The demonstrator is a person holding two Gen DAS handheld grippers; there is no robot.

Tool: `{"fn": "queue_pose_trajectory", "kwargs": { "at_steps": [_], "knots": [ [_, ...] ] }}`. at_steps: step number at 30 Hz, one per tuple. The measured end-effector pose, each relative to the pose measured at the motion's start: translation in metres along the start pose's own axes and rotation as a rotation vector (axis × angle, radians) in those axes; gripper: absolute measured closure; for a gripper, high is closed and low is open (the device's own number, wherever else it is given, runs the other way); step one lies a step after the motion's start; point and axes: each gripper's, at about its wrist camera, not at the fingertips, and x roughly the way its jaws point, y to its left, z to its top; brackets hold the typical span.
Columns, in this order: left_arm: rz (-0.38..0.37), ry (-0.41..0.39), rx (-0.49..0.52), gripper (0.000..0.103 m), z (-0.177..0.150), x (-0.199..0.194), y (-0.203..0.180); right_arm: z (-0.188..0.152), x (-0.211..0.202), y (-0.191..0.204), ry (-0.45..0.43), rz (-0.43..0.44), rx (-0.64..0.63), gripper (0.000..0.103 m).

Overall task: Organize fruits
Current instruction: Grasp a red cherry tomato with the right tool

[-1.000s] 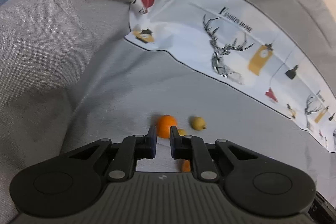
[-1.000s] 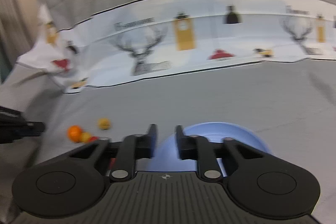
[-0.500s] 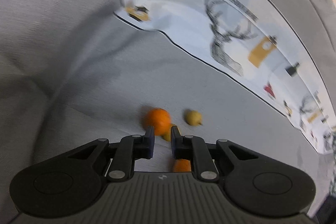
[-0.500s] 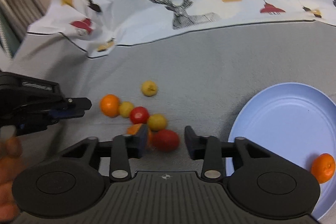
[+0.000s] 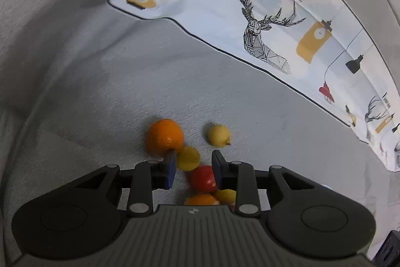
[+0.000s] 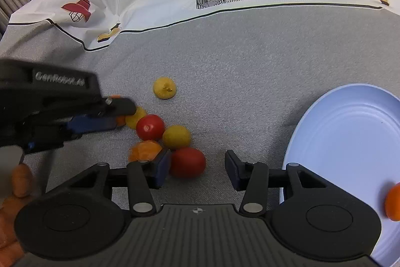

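1. Nearest the right wrist camera, the right gripper (image 6: 197, 168) has just been spreading its fingers; they stand apart and press on nothing, with a red fruit (image 6: 187, 162) lying between them close to the left finger.
2. Just beyond, the cluster sits on the grey surface (image 6: 250, 81): an orange piece (image 6: 143, 150), a yellow fruit (image 6: 176, 137) and a round red fruit (image 6: 150, 127), packed together.
3. At the right edge, a pale blue plate (image 6: 345, 131) holds one orange (image 6: 393, 203) at its near rim, well apart from the cluster.
4. The left gripper (image 5: 192, 163) has also just been opening; its fingers are moderately spread and grip nothing, with a yellow fruit (image 5: 188, 158) and a red one (image 5: 203, 178) in the gap.
5. A large orange (image 5: 165, 137) lies just past its left finger.
6. A lone yellow fruit (image 5: 218, 135) sits slightly apart.
7. Farthest back lies a printed deer-pattern cloth (image 5: 250, 4).
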Motion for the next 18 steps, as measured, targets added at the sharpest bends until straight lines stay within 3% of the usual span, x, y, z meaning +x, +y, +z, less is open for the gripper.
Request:
{"fn": "queue_pose_trajectory", "kwargs": {
  "at_steps": [3,7,18],
  "knots": [
    [0.032,-0.008,0.024,0.069,-0.003,0.001,-0.011,-0.001,0.002,0.001,0.016,0.015,-0.013,0.055],
    [0.075,-0.005,0.018,0.070,-0.005,0.002,-0.014,-0.002,0.002,0.003,0.029,0.051,-0.031,0.072],
    [0.104,-0.011,0.000,0.070,-0.006,0.007,-0.024,0.003,-0.014,0.001,0.032,0.011,-0.041,0.072]
  ]
}}
